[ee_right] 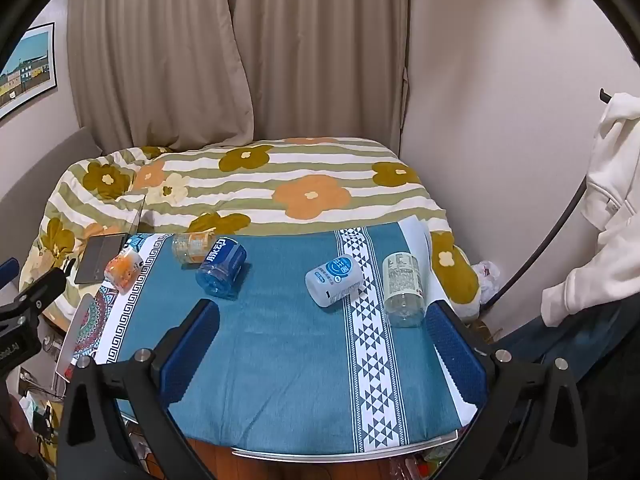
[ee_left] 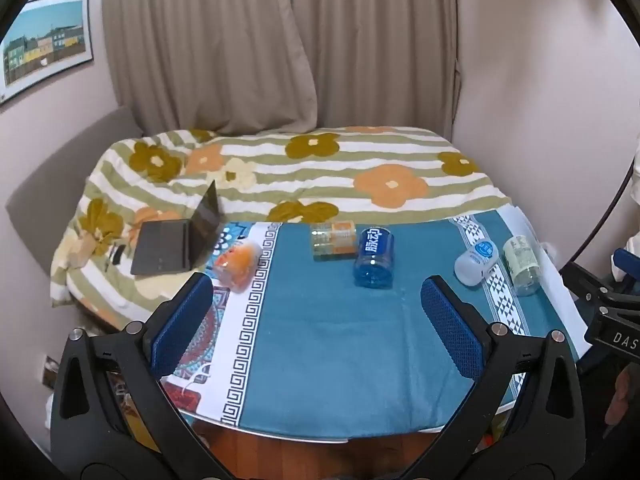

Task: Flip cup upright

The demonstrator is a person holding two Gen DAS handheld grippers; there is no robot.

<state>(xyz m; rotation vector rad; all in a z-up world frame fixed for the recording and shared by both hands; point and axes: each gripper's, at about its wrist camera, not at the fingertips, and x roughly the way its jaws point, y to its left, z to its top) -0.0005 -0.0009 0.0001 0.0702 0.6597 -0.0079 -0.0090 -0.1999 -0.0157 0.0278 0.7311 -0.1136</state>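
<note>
Several cups lie on their sides on the blue tablecloth (ee_left: 328, 344). A blue cup (ee_left: 374, 258) (ee_right: 221, 266) lies mid-table. A clear orange-labelled cup (ee_left: 334, 239) (ee_right: 192, 247) lies behind it. An orange cup (ee_left: 238, 264) (ee_right: 124, 268) lies at the left edge. A white cup (ee_left: 477, 262) (ee_right: 335, 280) and a clear white-labelled cup (ee_left: 521, 264) (ee_right: 403, 289) lie at the right. My left gripper (ee_left: 316, 320) and my right gripper (ee_right: 322, 340) are open and empty, above the near part of the table, short of the cups.
A bed with a flowered striped blanket (ee_left: 320, 176) stands behind the table, with a laptop (ee_left: 176, 244) on its left side. Curtains (ee_left: 280, 40) hang behind. A white garment (ee_right: 612, 200) hangs at the right. The table's front edge (ee_right: 340, 454) is near.
</note>
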